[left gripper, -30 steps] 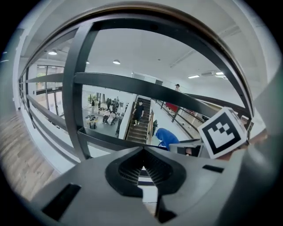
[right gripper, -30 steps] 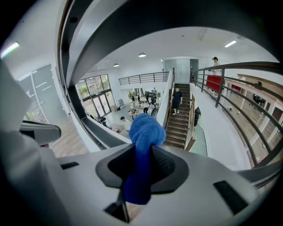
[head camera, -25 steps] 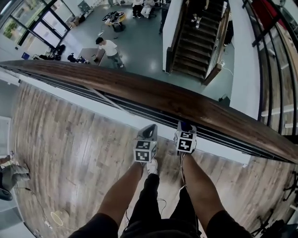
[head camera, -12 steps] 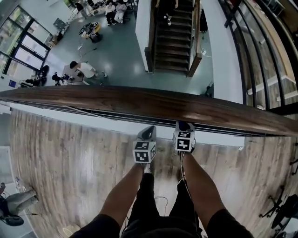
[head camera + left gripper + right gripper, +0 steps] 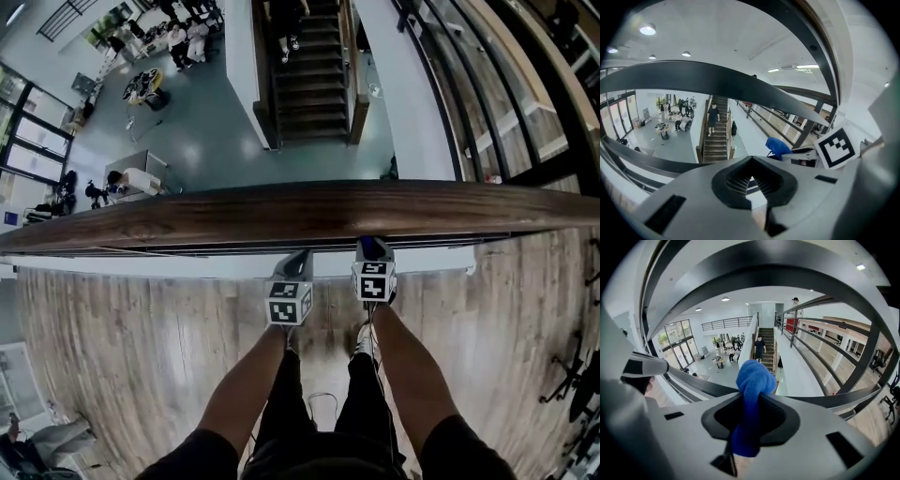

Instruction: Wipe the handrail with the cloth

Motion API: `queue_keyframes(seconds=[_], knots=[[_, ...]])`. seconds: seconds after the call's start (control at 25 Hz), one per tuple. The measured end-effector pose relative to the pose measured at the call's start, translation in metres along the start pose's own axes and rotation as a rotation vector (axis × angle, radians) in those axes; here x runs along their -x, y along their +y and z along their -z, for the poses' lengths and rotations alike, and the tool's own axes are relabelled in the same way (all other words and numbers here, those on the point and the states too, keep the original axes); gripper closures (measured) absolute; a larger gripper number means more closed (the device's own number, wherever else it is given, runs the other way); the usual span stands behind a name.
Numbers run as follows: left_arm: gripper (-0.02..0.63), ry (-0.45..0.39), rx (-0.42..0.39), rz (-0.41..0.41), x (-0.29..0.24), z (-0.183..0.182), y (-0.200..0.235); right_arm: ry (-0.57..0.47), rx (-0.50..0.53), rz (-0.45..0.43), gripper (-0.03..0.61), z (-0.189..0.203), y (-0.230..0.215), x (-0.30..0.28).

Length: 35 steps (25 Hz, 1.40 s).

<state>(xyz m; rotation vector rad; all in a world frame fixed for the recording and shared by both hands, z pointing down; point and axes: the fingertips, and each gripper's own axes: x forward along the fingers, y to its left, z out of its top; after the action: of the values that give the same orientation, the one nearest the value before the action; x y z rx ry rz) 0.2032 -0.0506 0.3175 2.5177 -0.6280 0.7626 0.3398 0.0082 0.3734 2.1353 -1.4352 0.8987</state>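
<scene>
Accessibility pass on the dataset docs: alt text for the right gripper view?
The right gripper is shut on a bunched blue cloth, seen along its jaws. Dark railing bars curve behind it, and beyond them is a bright atrium with a staircase and a person on it.

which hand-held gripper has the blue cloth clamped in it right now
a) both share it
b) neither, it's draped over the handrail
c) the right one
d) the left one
c: in the right gripper view the blue cloth is pinched between the jaws of the right hand-held gripper, while the left hand-held gripper has its jaws together with nothing in them.
</scene>
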Motion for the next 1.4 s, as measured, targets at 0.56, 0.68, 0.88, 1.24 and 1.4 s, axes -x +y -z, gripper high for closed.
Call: queue_keyframes(seconds=[0.56,0.68,0.88,1.24,1.4], knots=[[0.61,0.065,-0.106,0.102,-0.073,0.002,-0.142,0.029,-0.091,0.073,0.476,0.024,-0.176,0.031],[0.609,0.074,-0.121,0.125,-0.093,0.001,-0.177,0.031,-0.109,0.093,0.476,0.031,-0.217,0.037],[0.611,0.076,-0.141,0.158,-0.113,-0.014,-0.233,0.042,-0.11,0.129,0.476,0.033,-0.286,0.055],[0.609,0.078,-0.161,0.176,-0.144,-0.017,-0.3,0.052,-0.117,0.168,0.476,0.051,-0.393,0.074],[0.61,0.089,-0.175,0.178,-0.153,-0.017,-0.321,0.059,-0.114,0.187,0.476,0.062,-0.442,0.08]])
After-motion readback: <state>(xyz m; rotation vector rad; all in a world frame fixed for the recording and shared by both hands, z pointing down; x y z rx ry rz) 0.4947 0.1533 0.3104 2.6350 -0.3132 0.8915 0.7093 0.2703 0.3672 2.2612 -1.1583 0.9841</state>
